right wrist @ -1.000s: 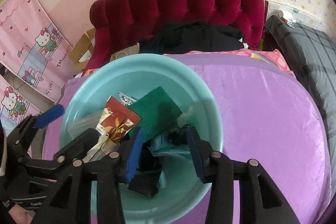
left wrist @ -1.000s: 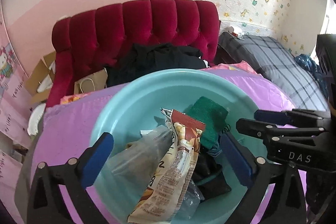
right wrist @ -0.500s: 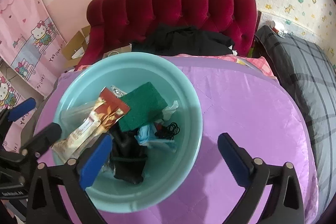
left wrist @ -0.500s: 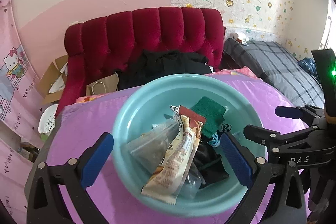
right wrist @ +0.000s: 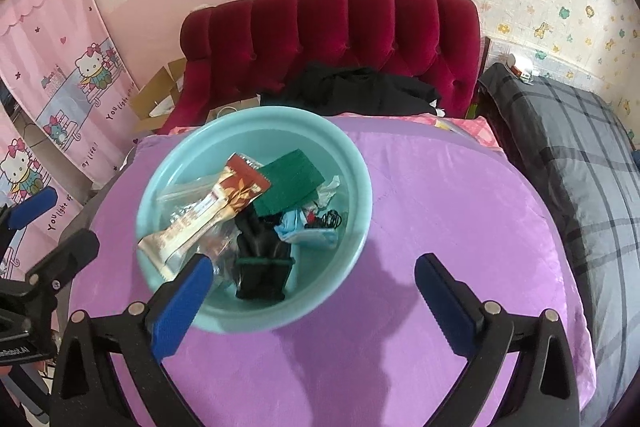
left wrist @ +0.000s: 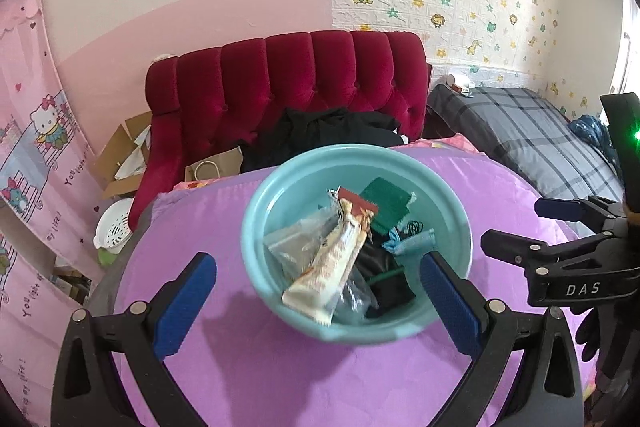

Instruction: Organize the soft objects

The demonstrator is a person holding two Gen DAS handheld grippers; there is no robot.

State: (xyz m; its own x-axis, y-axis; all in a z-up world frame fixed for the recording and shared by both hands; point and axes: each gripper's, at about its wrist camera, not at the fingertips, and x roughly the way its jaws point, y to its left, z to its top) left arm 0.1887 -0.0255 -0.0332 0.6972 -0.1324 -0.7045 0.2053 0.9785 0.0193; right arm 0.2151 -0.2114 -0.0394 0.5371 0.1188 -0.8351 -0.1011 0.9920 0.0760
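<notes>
A light blue basin sits on a purple cloth-covered table. It holds a snack packet, a green cloth, a clear bag, a black glove, a blue mask and black hair ties. My left gripper is open and empty, above and in front of the basin. My right gripper is open and empty, above the basin's near right rim. The right gripper also shows in the left wrist view.
A red tufted headboard with black clothes stands behind the table. A plaid grey bed lies to the right. A Hello Kitty curtain, cardboard box and white basket are at the left.
Both grippers have pulled up and back from the basin. The right gripper's jaws, nearly closed inside the basin a second ago, have opened wide. The basin's contents stay in place.
</notes>
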